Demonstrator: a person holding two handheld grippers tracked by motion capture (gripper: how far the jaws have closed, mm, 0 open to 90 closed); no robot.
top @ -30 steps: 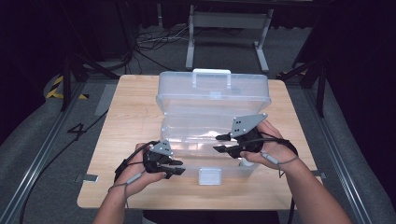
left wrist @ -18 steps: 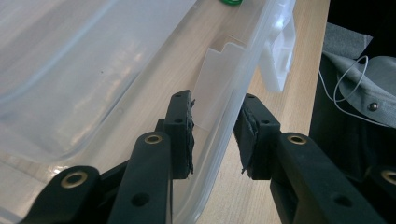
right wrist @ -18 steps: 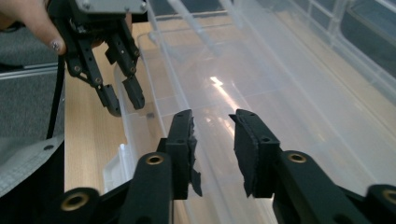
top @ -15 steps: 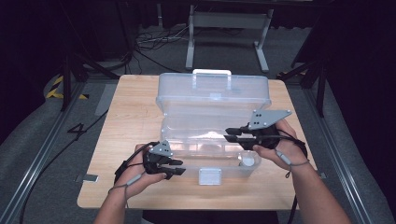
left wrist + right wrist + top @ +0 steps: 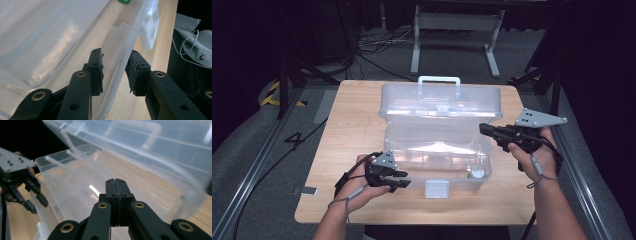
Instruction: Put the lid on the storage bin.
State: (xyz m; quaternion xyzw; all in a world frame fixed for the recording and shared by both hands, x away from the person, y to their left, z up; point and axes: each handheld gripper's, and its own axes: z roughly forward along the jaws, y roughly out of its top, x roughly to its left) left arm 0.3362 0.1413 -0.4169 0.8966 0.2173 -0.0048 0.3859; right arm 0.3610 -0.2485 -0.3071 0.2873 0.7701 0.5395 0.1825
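A clear plastic box (image 5: 437, 145) stands open on the wooden table (image 5: 357, 125), its lid (image 5: 442, 102) tilted back with the handle (image 5: 439, 80) on top. My left gripper (image 5: 401, 180) is at the box's front left corner. In the left gripper view its jaws (image 5: 115, 53) straddle the box's front wall (image 5: 117, 75), one pad inside and one outside, both touching the plastic. My right gripper (image 5: 483, 129) hovers shut and empty at the box's right end, and in its own view it (image 5: 115, 180) points over the open box (image 5: 75, 190).
A white latch (image 5: 436, 189) hangs at the box's front middle, also seen as the latch (image 5: 150, 27). A small round object (image 5: 477, 173) lies in the box's front right corner. Dark stands and cables fill the floor behind the table.
My right gripper has drawn back out of the box, up and to the right, past its right end. The left gripper has stayed at the front wall.
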